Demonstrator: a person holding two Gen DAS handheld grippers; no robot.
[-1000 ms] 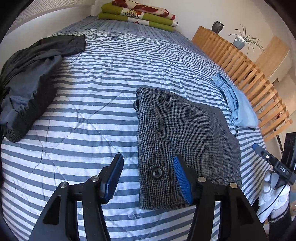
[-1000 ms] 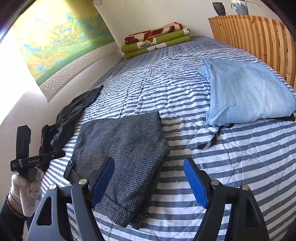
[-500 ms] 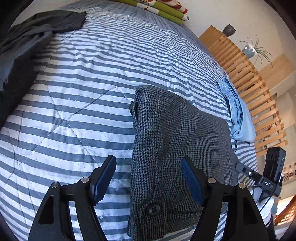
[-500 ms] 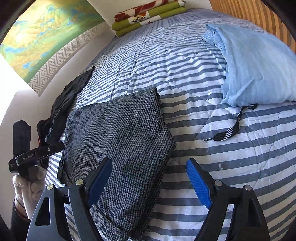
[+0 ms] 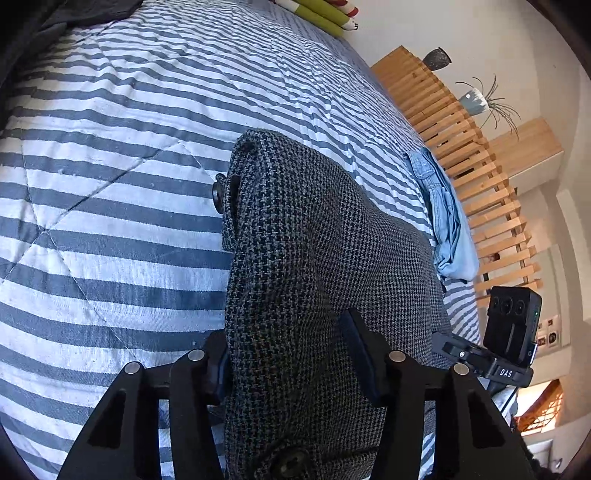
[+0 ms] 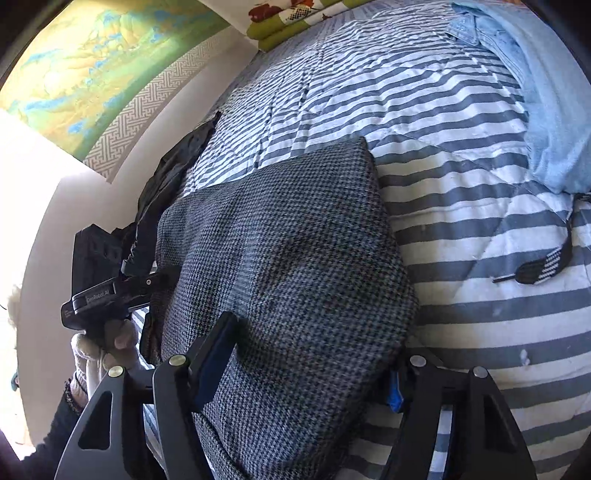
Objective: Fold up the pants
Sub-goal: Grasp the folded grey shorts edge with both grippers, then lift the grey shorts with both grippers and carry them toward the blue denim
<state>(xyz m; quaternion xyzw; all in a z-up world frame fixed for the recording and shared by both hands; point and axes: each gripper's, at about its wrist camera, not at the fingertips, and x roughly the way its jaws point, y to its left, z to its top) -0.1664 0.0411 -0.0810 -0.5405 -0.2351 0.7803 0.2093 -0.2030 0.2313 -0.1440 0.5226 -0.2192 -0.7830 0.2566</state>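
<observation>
Both grippers are straddling the folded houndstooth pants [image 5: 325, 266] at the striped bed's [image 5: 110, 184] near edge: left gripper [image 5: 291, 354] and right gripper [image 6: 310, 365] with jaws spread, not clamped. Open quilt is lying beyond. "DAS" is showing on the right gripper's body.

The bed [image 5: 122, 155] is covered with a quilted spread in blue and white stripes, stitched in a diamond pattern. On its near part lie the folded grey houndstooth pants [image 6: 295, 266], flat on the spread, a dark button showing at their near edge. To the right, well apart from them, lies a folded light blue garment [image 6: 546, 110] with a dark drawstring [image 6: 543, 266] trailing from it onto the stripes. On the left side lies a heap of dark clothing [image 6: 173, 173], against the wall. At the far end rests a stack of folded green and red patterned bedding [image 6: 291, 18].
</observation>
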